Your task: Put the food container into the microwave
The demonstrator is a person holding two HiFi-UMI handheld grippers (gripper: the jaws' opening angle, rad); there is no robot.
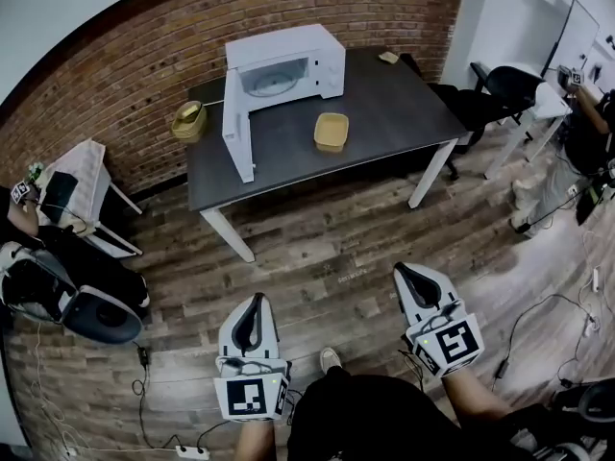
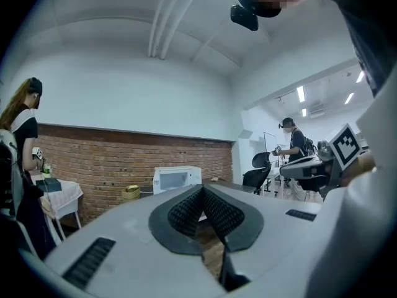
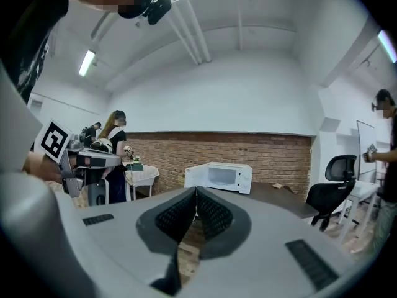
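Note:
A white microwave stands at the back of a dark table with its door swung open to the left. A tan food container lies on the table in front of it. My left gripper and right gripper hang over the wooden floor well short of the table, both shut and empty. The microwave shows far off above the shut left gripper, and the microwave also sits beyond the shut right gripper.
A yellow basket sits at the table's left corner. Black office chairs stand to the right, beside a white desk. A person sits at left by a small white table; another person stands far right. Cables lie on the floor.

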